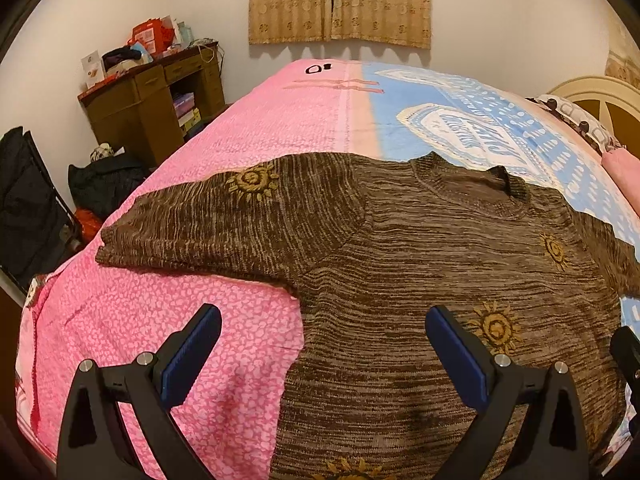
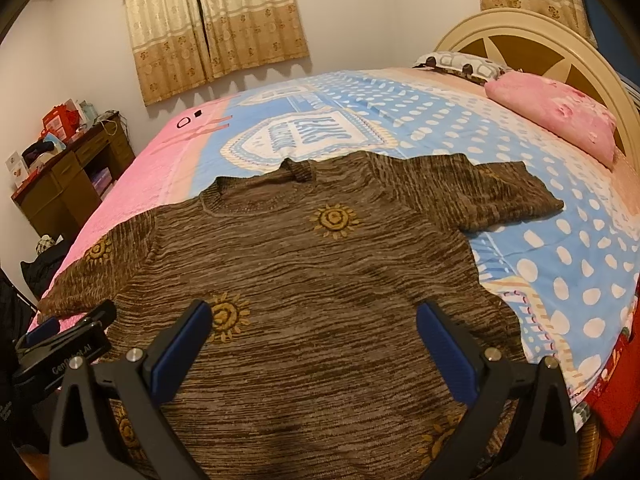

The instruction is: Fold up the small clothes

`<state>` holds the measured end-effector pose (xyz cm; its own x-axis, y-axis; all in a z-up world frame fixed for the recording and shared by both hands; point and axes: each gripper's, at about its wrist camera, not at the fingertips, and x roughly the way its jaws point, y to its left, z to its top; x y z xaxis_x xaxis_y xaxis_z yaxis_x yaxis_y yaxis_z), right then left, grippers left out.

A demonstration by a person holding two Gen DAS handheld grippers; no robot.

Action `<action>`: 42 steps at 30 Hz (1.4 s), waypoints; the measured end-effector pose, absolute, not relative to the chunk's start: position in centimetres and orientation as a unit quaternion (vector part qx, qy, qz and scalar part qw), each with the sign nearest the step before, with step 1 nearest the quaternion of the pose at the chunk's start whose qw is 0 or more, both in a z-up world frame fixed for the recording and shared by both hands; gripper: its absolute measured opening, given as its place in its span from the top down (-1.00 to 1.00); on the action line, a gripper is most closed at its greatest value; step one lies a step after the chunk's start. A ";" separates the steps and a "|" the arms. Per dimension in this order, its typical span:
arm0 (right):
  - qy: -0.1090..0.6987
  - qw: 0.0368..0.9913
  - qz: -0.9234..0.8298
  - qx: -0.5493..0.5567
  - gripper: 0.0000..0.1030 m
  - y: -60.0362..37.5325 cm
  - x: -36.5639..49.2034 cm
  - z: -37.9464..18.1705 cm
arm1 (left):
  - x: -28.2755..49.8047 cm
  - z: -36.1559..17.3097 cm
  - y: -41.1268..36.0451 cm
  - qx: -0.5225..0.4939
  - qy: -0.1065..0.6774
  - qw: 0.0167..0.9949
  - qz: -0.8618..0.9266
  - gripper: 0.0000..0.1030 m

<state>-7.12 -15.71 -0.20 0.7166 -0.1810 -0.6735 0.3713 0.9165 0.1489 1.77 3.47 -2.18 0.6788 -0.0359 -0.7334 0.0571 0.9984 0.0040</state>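
Brown sweater [image 1: 420, 264] flat on bedspread [image 1: 224, 320], pink pillow [image 2: 556, 120] beyond, both hand-held grippers [image 1: 324, 344] [image 2: 314, 340] wide open, empty.

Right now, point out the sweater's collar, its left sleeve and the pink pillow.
collar [image 1: 472, 188], left wrist view, ribbed neckband
left sleeve [image 1: 224, 216], left wrist view, mid-sleeve
pink pillow [image 2: 556, 116], right wrist view, top face

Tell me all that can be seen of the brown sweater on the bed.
The brown sweater is a streaky knit with yellow sun motifs and a ribbed round neck. It lies flat and unfolded on the bedspread, neck away from the cameras, both sleeves spread sideways: one over the pink part, one over the blue dotted part. The left gripper and right gripper hang open above its lower part, holding nothing.
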 end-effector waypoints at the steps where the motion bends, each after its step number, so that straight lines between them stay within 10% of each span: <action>1: 0.345 0.917 -0.150 0.137 -1.00 -15.7 -7.1 -0.2 | 1.8 -2.2 3.6 0.012 0.401 0.916 -0.024 -0.98; 26: 0.358 0.917 -0.135 0.113 -1.00 -14.8 -5.7 -1.5 | 11.2 -5.6 23.3 -0.299 0.393 0.863 0.102 -0.94; 35: 0.366 0.911 -0.138 0.128 -1.00 -15.5 -5.6 -2.0 | 11.7 -5.8 24.7 -0.298 0.380 0.867 0.126 0.71; 42: 0.360 0.911 -0.144 0.140 -1.00 -16.5 -6.0 -1.8 | 11.7 -1.7 24.2 -0.288 0.335 0.892 0.099 0.79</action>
<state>-5.95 -16.53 -1.81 0.6992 -0.1622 -0.6962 0.3640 0.9190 0.1514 11.70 24.20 -1.74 0.7554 -0.0161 -0.6550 -0.3696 0.8150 -0.4463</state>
